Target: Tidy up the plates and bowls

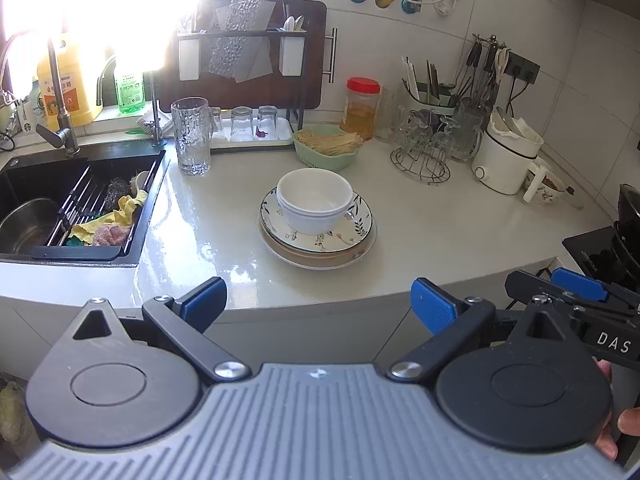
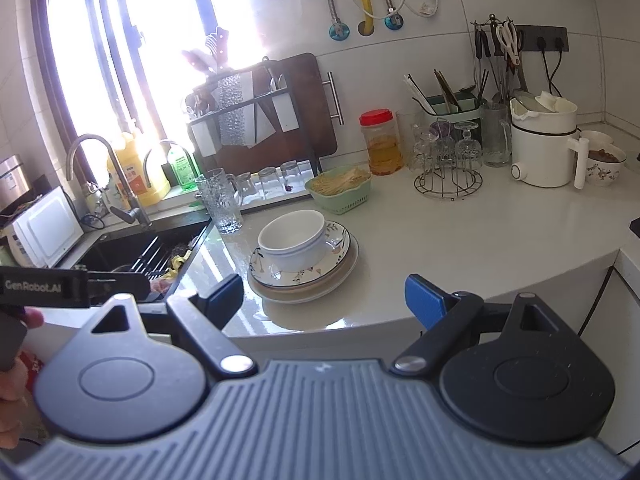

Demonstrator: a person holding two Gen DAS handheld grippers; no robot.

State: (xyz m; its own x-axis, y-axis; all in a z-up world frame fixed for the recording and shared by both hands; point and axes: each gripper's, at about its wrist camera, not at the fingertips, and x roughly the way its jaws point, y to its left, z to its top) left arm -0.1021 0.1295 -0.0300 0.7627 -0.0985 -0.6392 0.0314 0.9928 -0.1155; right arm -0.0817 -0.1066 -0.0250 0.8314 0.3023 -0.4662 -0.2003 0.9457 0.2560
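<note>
**Both grippers wide, dishes stacked mid-counter**

In my left wrist view, the sink (image 1: 60,208) fills the left edge of the frame, with a yellow cloth (image 1: 120,216) lying on its rack. Just right of it a tall glass (image 1: 191,136) stands on the counter (image 1: 440,232). At the centre sit the white bowls (image 1: 314,204), nested one in the other, on a flowered plate (image 1: 320,224), which rests on plainer plates (image 1: 320,258) beneath. Behind them, upper centre, is a green basket (image 1: 326,148); further right a red-lidded jar (image 1: 362,108), a wire glass rack (image 1: 426,160) and a white kettle (image 1: 506,160). My left gripper (image 1: 318,304) spreads wide at the bottom of the frame, nothing between its blue pads, short of the counter edge. My right gripper (image 1: 576,284) pokes in at the lower right.

In the right wrist view the same stack sits left of centre: bowls (image 2: 292,240) on the flowered plate (image 2: 304,268). My right gripper (image 2: 324,300) is wide too and holds nothing. My left gripper (image 2: 72,286) shows at the left edge, its fingers out of sight here.
</note>
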